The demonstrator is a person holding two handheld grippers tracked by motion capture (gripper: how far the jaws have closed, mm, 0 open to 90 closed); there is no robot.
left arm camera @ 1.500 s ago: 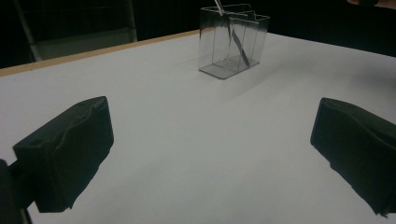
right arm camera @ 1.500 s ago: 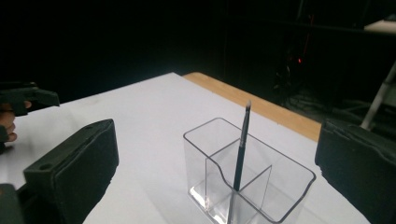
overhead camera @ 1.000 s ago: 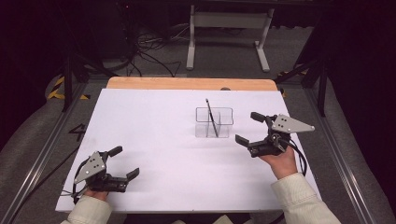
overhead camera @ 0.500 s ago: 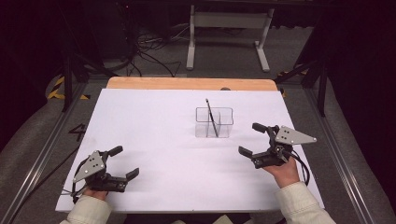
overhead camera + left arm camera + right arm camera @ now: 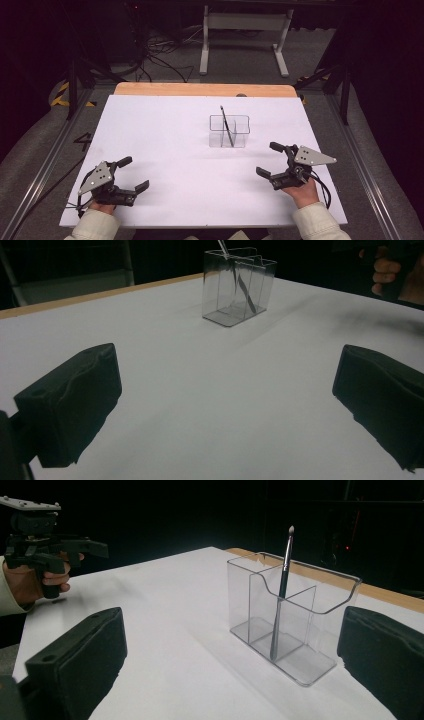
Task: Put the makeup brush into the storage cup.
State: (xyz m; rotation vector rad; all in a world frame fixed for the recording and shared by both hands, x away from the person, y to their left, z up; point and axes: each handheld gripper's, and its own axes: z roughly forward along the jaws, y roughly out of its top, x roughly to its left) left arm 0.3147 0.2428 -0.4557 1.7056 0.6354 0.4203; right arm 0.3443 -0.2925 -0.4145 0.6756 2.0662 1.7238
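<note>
With both grippers' fingers spread and empty, advance the right gripper (image 5: 272, 160) squarely toward the brush (image 5: 281, 596), apparently leaning in the clear organizer (image 5: 228, 131) mid-table (image 5: 165, 125), while the left gripper (image 5: 132, 174) rests near the front edge.

A white sheet covers the worktop (image 5: 165, 150), leaving a strip of bare wood (image 5: 200, 89) along the far edge. Metal rails (image 5: 45, 165) run along the left and right sides. Grey carpet floor (image 5: 320, 70) lies beyond. A white stand with two legs (image 5: 242, 22) sits at the far middle, and a tangle of black cables (image 5: 155, 55) spreads on the floor to its left. Yellow and black hazard tape (image 5: 62, 95) marks the floor at far left. The surroundings are dark; light falls mainly on the worktop.
</note>
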